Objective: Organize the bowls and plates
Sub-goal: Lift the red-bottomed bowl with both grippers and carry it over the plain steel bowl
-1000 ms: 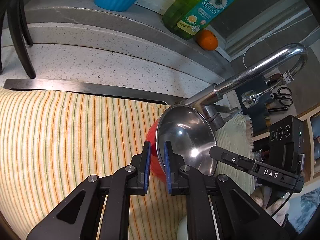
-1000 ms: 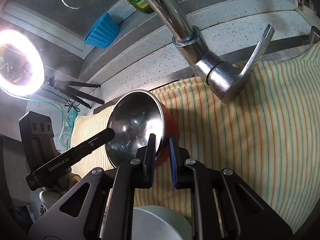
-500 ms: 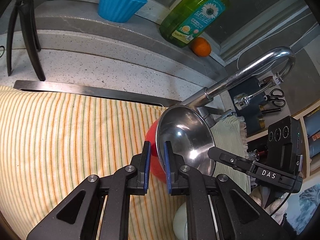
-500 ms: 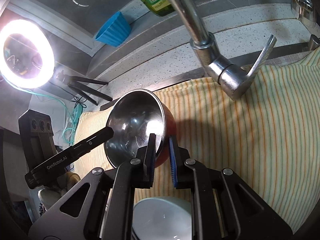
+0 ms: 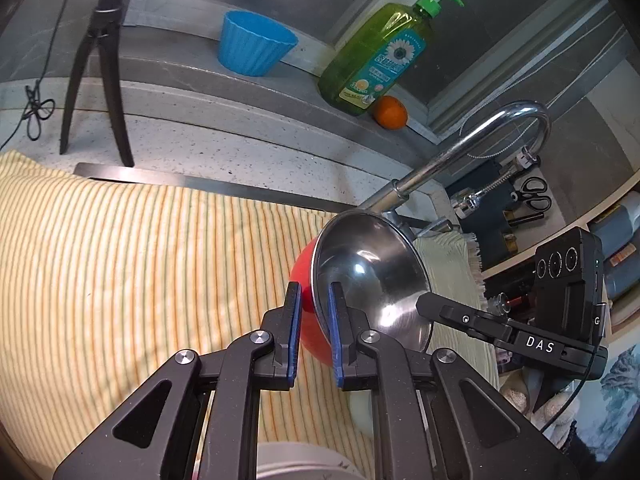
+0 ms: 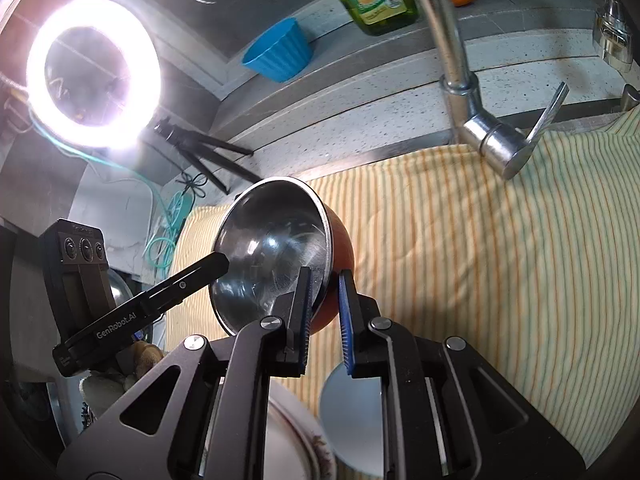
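Observation:
A bowl, red outside and steel inside, hangs tilted above the striped cloth. My left gripper is shut on its near rim. My right gripper is shut on the opposite rim of the same bowl. Each gripper shows in the other's view, the right one and the left one. Below, a white bowl and a patterned plate lie near the bottom edge, partly hidden by my fingers.
A chrome faucet arches behind the bowl, its handle over the cloth. On the ledge stand a blue cup, a green soap bottle and an orange. A tripod and ring light stand at left.
Both grippers have risen with the bowl held between them. The faucet and ledge now sit farther away, and the white bowl and plate below have come into view.

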`<state>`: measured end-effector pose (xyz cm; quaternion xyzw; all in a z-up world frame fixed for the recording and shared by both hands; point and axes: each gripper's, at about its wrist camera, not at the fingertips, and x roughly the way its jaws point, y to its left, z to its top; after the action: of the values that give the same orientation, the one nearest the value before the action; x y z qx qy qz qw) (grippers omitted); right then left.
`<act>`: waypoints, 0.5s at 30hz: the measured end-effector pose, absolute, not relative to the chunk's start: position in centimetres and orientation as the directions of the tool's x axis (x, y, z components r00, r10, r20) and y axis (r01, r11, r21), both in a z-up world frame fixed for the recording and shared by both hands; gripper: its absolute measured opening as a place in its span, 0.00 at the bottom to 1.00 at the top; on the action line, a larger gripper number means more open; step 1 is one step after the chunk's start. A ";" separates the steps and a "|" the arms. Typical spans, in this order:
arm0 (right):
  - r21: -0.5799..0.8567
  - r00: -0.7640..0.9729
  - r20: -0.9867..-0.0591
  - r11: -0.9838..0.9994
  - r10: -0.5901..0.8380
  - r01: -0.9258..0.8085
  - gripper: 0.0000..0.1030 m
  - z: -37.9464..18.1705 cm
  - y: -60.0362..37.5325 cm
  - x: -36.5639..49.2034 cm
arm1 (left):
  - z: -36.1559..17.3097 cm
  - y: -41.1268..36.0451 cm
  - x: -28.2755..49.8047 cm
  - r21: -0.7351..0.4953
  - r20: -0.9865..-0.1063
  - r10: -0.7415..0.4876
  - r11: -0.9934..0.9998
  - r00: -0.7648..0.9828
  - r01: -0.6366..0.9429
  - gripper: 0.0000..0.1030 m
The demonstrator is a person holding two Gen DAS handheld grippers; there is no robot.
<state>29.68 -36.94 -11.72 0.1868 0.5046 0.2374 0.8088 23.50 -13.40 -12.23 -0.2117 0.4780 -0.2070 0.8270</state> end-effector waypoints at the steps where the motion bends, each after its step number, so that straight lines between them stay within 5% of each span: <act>1: 0.541 0.377 -0.727 0.817 0.574 -0.200 0.13 -11.6 -36.7 29.3 | -12.1 -13.1 23.1 -0.549 -0.701 -0.546 0.824 0.459 0.141 0.11; 15: 0.538 0.369 -0.705 0.796 0.605 -0.278 0.13 -9.2 -31.8 23.5 | -10.1 -7.9 17.2 -0.556 -0.679 -0.529 0.824 0.509 0.114 0.11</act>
<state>23.49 -31.81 -9.25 0.1665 0.4913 0.2726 0.8103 17.20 -7.91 -10.11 -0.2270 0.4569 -0.1915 0.8385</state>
